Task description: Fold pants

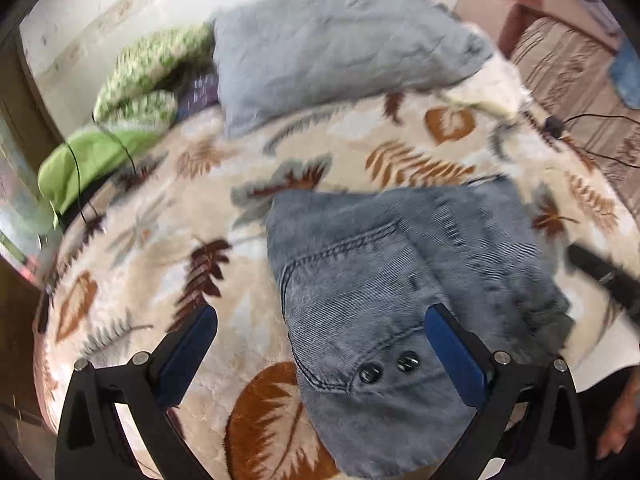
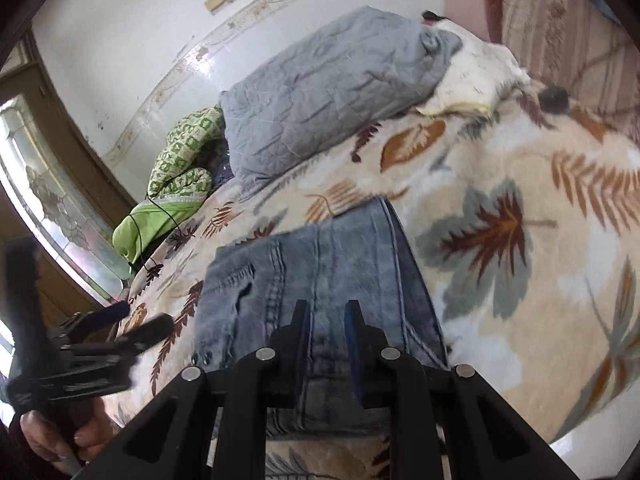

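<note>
The left gripper [image 1: 320, 316] was closest to its camera, and its two blue fingers [image 1: 456, 352] stood wide apart with nothing pinched between them. Right under them lay the folded jeans [image 1: 380, 292] on the leafy blanket [image 1: 152, 240]. The jeans' waist, with two dark buttons [image 1: 388, 366], sat between the open fingers, a bit nearer the right one. A pocket with stitching showed just past the fingertips.

The right gripper [image 2: 328, 308] had its fingers pulled close together, leaving only a thin gap. The jeans [image 2: 340, 256] lay under them, and the cloth could be seen through the gap, but it was hard to say if the fingers were pinching it or just above it.

Far beyond both grippers lay a grey quilt [image 1: 340, 48] at the back of the bed. To its left sat a green patterned bundle [image 1: 148, 76]. In the right camera, the left gripper [image 2: 132, 320] showed off to the left, held by a hand [image 2: 60, 440].
</note>
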`<state>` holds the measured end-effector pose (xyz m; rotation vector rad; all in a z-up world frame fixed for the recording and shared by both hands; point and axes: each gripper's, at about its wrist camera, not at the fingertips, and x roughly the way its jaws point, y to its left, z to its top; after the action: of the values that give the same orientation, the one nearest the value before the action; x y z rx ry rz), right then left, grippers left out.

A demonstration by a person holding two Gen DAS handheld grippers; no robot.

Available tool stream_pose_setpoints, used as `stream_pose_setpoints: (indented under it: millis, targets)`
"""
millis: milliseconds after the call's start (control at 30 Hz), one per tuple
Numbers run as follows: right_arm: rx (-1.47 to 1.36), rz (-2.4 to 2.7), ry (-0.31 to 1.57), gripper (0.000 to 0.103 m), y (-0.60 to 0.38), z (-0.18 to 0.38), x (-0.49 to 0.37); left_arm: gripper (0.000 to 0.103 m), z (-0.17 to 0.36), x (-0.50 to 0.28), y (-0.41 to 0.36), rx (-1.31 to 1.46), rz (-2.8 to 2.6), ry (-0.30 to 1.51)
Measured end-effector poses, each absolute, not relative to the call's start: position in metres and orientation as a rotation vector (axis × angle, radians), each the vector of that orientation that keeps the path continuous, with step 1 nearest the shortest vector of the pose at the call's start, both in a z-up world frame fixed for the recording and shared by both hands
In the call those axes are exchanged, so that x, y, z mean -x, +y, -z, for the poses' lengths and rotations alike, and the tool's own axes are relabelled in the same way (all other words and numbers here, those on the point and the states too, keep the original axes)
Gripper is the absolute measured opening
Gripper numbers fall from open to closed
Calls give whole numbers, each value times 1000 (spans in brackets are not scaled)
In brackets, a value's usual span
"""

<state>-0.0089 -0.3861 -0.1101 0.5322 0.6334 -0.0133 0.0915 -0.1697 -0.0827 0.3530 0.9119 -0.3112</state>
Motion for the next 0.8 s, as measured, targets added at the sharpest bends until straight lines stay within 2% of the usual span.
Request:
stream_pose_setpoints:
  millis: [167, 433, 633, 800]
  targets:
    - [-541, -13, 708, 21, -393, 110, -29, 103, 121, -110, -173, -345, 273, 1043]
    - [-616, -26, 867, 21, -393, 158, -64, 103, 136, -115, -180, -374, 259, 1045]
    - [-625, -53, 854, 22, -394, 173, -65, 103, 142, -116, -185, -415, 247, 1004]
    - [-605, -77, 831, 21, -393, 170, -58, 103, 134, -119, -182, -403, 237, 1042]
